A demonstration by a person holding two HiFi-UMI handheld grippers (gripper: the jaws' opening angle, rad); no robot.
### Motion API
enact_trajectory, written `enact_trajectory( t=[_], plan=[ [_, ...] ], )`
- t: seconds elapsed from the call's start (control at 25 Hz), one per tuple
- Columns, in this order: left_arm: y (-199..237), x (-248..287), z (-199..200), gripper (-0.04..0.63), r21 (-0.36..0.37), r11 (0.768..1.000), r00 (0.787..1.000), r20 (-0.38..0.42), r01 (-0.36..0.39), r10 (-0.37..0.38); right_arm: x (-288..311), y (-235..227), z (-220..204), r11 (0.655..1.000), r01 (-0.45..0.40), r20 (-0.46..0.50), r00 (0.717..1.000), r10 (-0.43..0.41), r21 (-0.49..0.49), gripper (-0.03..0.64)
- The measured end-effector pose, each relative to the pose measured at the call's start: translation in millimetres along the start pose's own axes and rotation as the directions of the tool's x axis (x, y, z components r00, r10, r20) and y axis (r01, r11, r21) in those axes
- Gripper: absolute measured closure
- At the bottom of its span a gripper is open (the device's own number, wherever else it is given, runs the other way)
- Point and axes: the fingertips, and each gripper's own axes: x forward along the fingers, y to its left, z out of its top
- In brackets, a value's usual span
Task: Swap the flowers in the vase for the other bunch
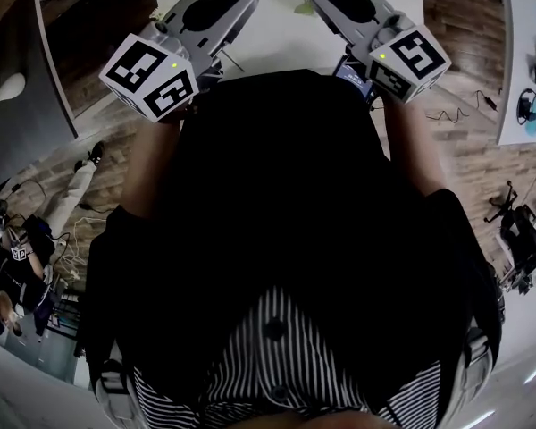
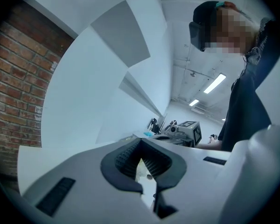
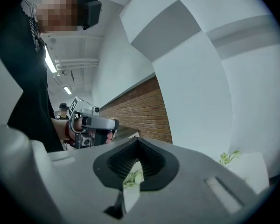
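I hold left gripper [image 2: 146, 183] and right gripper [image 3: 130, 183] side by side at white table [image 1: 277, 38] edge. Both claws closed, gripping nothing. Green leaves [image 3: 228, 157] on table beyond.

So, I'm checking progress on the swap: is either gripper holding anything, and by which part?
Nothing is held. The left gripper and right gripper both have jaws shut on nothing; the greenery past the right jaws lies beyond them.

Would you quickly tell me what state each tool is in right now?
Left tool: closed, holding nothing.
Right tool: closed, holding nothing.
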Motion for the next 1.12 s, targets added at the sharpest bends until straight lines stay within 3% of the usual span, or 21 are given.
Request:
enact_trajectory(
  t=[0.28, 1.12],
  plan=[
    [-6.5, 9.3, 8.1, 0.589, 0.025, 0.999, 1.000, -0.007, 0.021, -0.021, 6.7, 5.2, -0.4, 0.999, -0.030, -0.011, 1.000, 0.029, -0.018, 0.615],
    [-13.7, 25.6, 4.5, 0.589, 0.021, 0.998, 0.998, -0.003, 0.058, -0.058, -8.3, -5.7, -3.5, 1.000, 0.014, 0.007, 1.000, -0.014, 0.015, 0.614]
  ],
)
